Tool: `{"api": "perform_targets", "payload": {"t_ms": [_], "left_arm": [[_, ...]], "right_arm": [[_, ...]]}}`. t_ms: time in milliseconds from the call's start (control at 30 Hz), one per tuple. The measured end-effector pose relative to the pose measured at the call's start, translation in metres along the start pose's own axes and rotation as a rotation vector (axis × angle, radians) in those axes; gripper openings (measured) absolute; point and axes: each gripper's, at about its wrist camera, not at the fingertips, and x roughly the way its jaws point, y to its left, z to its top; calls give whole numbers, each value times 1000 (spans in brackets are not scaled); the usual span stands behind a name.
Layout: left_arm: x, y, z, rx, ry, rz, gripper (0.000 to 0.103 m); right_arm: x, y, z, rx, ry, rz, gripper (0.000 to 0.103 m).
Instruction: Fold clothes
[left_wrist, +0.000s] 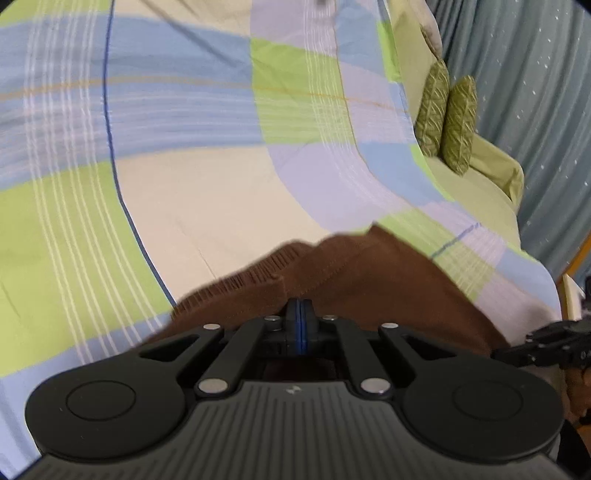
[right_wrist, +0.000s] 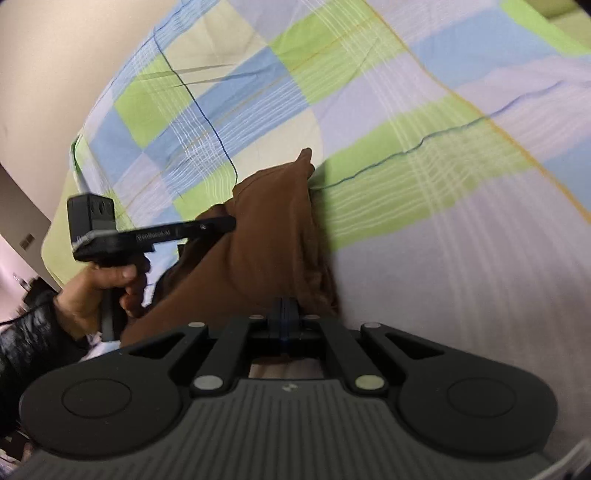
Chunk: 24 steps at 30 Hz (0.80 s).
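A brown garment (left_wrist: 354, 280) with a ribbed hem lies bunched on the checked bedspread (left_wrist: 207, 192). My left gripper (left_wrist: 300, 306) is shut on the brown garment's edge, its jaws pressed together over the cloth. In the right wrist view the same garment (right_wrist: 269, 236) stretches between the two grippers. My right gripper (right_wrist: 283, 306) is shut on its near edge. The left gripper (right_wrist: 207, 227) shows there from the side, held by a hand and gripping the garment's far side. The right gripper also shows at the right edge of the left wrist view (left_wrist: 546, 343).
The bed is covered by a blue, green, cream and lilac checked spread (right_wrist: 424, 166). Two green patterned cushions (left_wrist: 447, 118) stand at its far right by a grey-blue curtain (left_wrist: 535, 92). A beige wall (right_wrist: 55, 66) lies beyond the bed's far edge.
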Motion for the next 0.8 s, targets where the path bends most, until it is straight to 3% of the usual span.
{"api": "perform_targets", "payload": {"t_ms": [67,133,200,233,367,400,433,467,500,533,567,700,800], "left_arm": [[-8,-8,5,29,-22,-8,9],[0,-17,10,84,23,19,9],[15,-14,11,86,91,69,9],[20,-11,10,87,112,90,9],[-4,-24,11,89,70,102,9],[-14,-30,10,107,55,102,10],[-29,-39,6,140,42,106,15],[-38,-45,4,161,38,108,32],[-54,-58,-5,210,35,117,41],[-62,-65,-9,238,35,122,52],[-77,-80,-22,313,41,138,54],[-109,-134,-84,653,77,272,54],[-112,-158,-122,870,96,370,56]], "right_arm": [[-5,4,-1,-9,-30,-2,6],[-1,5,-4,-1,-25,16,9],[6,1,-7,9,-13,-2,8],[8,-2,-7,22,-16,-17,2],[-4,0,-3,51,-58,-63,0],[-10,6,-3,21,-67,-65,4],[-17,12,-3,-11,-75,-64,7],[-23,19,-4,-49,-79,-63,11],[-28,25,-4,-88,-81,-64,13],[-33,32,-6,-139,-84,-72,18],[-33,43,-9,-223,-77,-98,23],[-23,97,-31,-669,-2,-215,23],[-14,129,-51,-950,61,-242,25]]}}
